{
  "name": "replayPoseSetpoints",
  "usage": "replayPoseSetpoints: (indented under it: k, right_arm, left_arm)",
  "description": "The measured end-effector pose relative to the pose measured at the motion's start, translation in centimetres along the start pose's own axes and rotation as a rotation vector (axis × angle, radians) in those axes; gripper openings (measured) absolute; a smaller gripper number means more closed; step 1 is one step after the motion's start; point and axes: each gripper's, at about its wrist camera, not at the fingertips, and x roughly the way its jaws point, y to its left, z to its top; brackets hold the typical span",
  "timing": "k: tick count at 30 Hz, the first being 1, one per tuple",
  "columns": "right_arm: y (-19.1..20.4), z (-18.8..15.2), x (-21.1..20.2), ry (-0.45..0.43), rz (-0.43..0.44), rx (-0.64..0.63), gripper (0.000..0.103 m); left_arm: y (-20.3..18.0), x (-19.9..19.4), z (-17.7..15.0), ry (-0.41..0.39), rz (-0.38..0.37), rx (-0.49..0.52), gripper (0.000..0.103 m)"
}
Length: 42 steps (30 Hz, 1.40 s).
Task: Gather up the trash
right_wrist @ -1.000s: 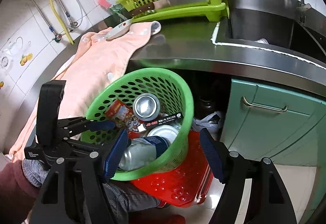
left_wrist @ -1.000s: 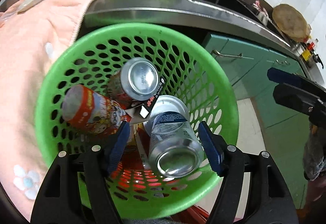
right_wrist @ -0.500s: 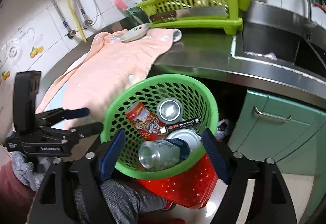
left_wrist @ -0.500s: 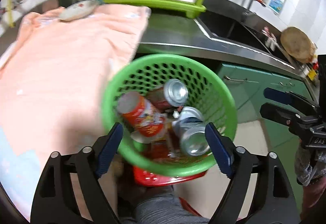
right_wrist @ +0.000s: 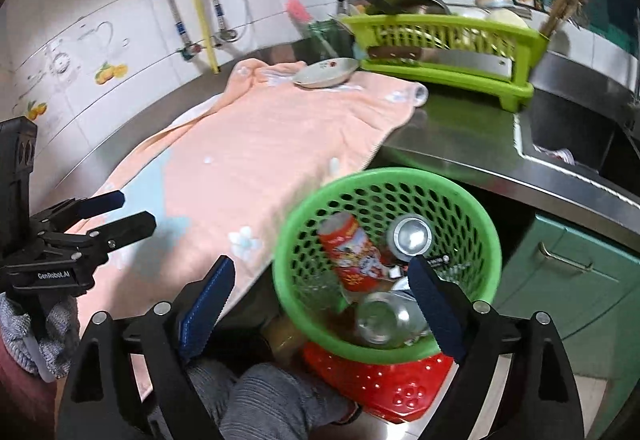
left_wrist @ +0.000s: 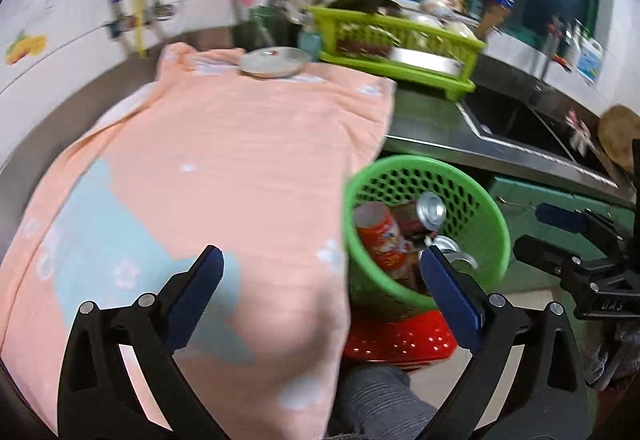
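A green perforated basket (left_wrist: 486, 217) (right_wrist: 360, 187) stands on a red stool (right_wrist: 400, 386) beside the counter. It holds a red printed can (right_wrist: 348, 250), a can standing end-up (right_wrist: 412, 238) and a silver can lying down (right_wrist: 384, 320). My left gripper (left_wrist: 320, 286) is open and empty above the peach towel (left_wrist: 240, 159), left of the basket. My right gripper (right_wrist: 318, 298) is open and empty in front of the basket's near left rim. Each gripper also shows in the other's view: the left one (right_wrist: 116, 211), the right one (left_wrist: 548, 228).
A peach and blue towel (right_wrist: 260, 143) covers the steel counter. A small plate (right_wrist: 326, 73) lies on its far end. A green dish rack (right_wrist: 444, 51) and a sink (right_wrist: 580, 151) are at the back right. Green cabinet doors (right_wrist: 560, 272) stand right of the basket.
Both grippers pulled back and up from the basket. The left one let go of the silver can into the basket and swung left over the towel.
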Motion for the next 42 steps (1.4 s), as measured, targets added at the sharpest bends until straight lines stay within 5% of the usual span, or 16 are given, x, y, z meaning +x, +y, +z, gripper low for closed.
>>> replayPoseSetpoints:
  k: [17,42]
  right_arm:
    - [6.3,1.3,-0.7,-0.045,-0.019,-0.065,0.093]
    - [7.8,-0.2,-2.5,-0.099,-0.087,-0.052,0.095]
  left_arm:
    - [7.3,-6.3,-2.7,-0.093,0.199,-0.157,0.098]
    - [7.5,-8.0,-3.9,-0.118,0.195,-0.185,0.098]
